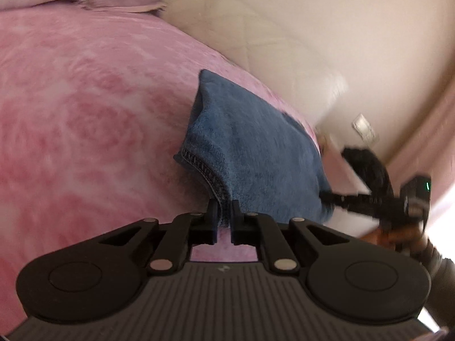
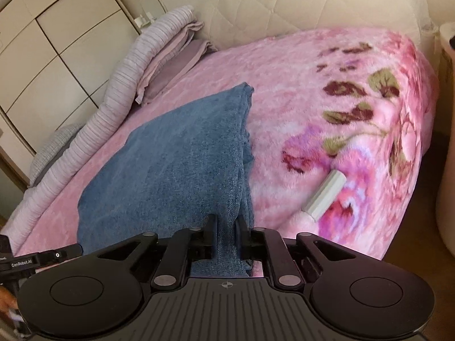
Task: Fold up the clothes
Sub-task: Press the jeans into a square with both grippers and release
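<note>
A blue denim garment (image 2: 176,156) lies folded on a pink floral blanket (image 2: 327,71), with a stitched hem (image 1: 199,167) at its near corner. In the left wrist view my left gripper (image 1: 223,207) is shut on that hem corner, and the cloth rises between its pads. In the right wrist view my right gripper (image 2: 226,221) is shut on the garment's near right edge, where several layers are stacked. The other gripper shows blurred at the right edge of the left wrist view (image 1: 369,196), and the left gripper's side shows at the lower left of the right wrist view (image 2: 57,254).
A white cylindrical object (image 2: 325,194) lies on the blanket to the right of the garment. Folded lilac bedding (image 2: 159,56) is stacked along the left side. A cream wardrobe (image 2: 57,42) stands behind it, next to a quilted headboard (image 2: 312,2). A white bin (image 2: 448,113) stands at the right.
</note>
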Demonstrator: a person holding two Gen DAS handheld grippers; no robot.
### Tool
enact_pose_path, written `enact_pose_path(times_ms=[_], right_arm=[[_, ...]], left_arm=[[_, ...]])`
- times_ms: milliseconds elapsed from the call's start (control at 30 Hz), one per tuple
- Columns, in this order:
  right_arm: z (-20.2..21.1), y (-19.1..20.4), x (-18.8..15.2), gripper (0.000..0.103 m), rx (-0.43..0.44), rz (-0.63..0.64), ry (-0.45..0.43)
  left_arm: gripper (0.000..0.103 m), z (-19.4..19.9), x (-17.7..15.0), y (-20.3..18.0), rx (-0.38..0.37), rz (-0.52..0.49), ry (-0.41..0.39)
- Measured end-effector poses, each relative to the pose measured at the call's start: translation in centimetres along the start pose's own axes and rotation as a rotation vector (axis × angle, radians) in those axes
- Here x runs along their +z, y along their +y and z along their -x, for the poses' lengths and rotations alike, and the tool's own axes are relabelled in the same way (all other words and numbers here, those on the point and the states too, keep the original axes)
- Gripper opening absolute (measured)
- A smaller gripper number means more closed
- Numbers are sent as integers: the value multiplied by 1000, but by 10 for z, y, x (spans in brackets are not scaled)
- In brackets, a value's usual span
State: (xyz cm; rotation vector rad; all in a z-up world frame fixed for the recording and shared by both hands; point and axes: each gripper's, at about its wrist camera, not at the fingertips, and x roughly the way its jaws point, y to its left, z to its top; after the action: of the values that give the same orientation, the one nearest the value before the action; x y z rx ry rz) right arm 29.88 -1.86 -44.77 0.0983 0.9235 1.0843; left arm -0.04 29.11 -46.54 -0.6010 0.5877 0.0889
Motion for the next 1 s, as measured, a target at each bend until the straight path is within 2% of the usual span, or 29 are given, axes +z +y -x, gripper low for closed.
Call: enact_pose_path(times_ms=[100, 167, 267, 333, 367, 433, 600, 667, 700, 767, 833, 933, 1000], right_arm=[[-4, 1, -4, 9, -12, 33, -2], [-3, 4, -4, 11, -24, 47, 1], [7, 7, 0, 33, -67, 46, -6], [17, 9, 4, 34, -106, 37, -17], [22, 14, 6, 34, -121, 50, -50], [31, 27, 10, 35, -148, 87, -131], [18, 64, 10, 34, -171, 251, -215], [0, 61, 4, 34, -218, 287, -161], [-9, 59, 0, 34, -242, 303, -130], [-25, 37, -11, 34, -219, 261, -101], [-22, 36, -8, 34, -218, 242, -89], [-13, 43, -3, 34, -237, 234, -80], [1, 55, -7, 34, -263, 250, -118]], left_arm=[[9, -10, -4, 8, 2, -13, 41], [10, -9, -9, 7, 17, 12, 34], [6, 11, -15, -12, 189, 43, 15], [2, 33, -19, -20, 328, 79, -51], [2, 44, -19, -25, 335, 86, -103], [2, 49, -10, -37, 273, 79, -158], [5, 4, 9, -63, 174, -6, -161], [7, -20, 7, -59, 199, 4, -129], [5, -30, 5, -54, 227, 21, -111], [3, -43, 2, -45, 268, 73, -91], [3, -38, 2, -45, 277, 112, -106], [2, -25, 5, -58, 335, 94, -134], [6, -13, 6, -69, 344, 100, -174]])
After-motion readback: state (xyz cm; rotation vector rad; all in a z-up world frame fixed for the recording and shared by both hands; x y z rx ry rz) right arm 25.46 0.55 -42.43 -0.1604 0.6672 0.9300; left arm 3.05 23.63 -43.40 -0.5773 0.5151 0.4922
